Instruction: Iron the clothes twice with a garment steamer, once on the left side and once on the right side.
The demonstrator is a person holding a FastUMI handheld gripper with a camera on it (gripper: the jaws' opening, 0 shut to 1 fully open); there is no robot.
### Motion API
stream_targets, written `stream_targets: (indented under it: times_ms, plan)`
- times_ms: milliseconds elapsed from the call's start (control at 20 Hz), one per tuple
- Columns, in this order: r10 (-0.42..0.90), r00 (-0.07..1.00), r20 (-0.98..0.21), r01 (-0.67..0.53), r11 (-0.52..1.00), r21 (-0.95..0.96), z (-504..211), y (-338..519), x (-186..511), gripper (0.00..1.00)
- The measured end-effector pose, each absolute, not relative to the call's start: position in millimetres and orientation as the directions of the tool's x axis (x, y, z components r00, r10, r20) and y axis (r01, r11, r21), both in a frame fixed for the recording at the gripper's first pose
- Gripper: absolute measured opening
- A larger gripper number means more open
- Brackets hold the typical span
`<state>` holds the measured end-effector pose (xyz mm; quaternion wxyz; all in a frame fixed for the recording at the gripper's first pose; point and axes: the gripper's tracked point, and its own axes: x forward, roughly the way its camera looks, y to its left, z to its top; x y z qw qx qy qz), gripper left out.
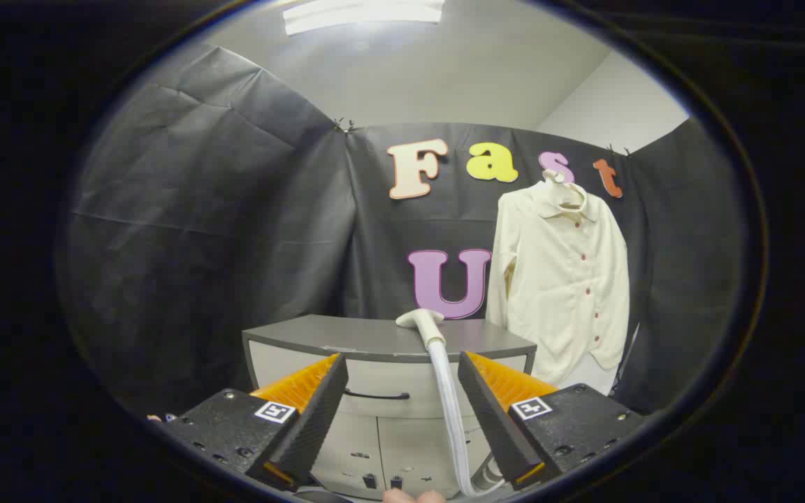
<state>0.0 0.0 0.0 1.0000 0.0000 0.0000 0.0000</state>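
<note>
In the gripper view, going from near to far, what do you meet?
Open gripper jaws, apart, gripping nothing → white hose running between them → steamer head on the grey cabinet → cream shirt hanging on the booth wall.

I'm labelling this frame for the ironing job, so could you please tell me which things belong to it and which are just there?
For the job:
- steamer head, lying on the cabinet
- its hose, hanging between the open tool fingers
- cream shirt on a hanger

Just there:
- grey cabinet
- black cloth wall
</note>
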Motion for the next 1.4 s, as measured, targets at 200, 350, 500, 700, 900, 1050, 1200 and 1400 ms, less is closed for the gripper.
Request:
stream_targets:
  times_ms: [200,350,500,700,900,1050,1200,1400]
  plan:
    - [0.000,1.000,0.000,0.000,1.000,-0.010,-2.3,0.9,-0.9,0.96]
    - [0.003,1.000,-0.003,-0.003,1.000,-0.006,-5.8,2.5,-0.4,0.96]
    - [0.006,1.000,-0.011,-0.006,1.000,-0.001,-8.8,3.7,0.0,0.96]
    - [0.011,1.000,-0.016,-0.011,1.000,0.002,-10.1,5.0,4.0,0.96]
    - [0.028,0.999,-0.022,-0.027,1.000,0.005,-10.2,9.0,11.7,0.96]
    - [0.040,0.999,-0.029,-0.040,0.999,0.013,-7.1,8.5,20.9,0.96]
    - [0.047,0.999,-0.027,-0.046,0.998,0.031,-2.0,7.8,33.3,0.96]
    - [0.049,0.998,-0.041,-0.048,0.999,0.025,-2.0,5.8,53.2,0.96]
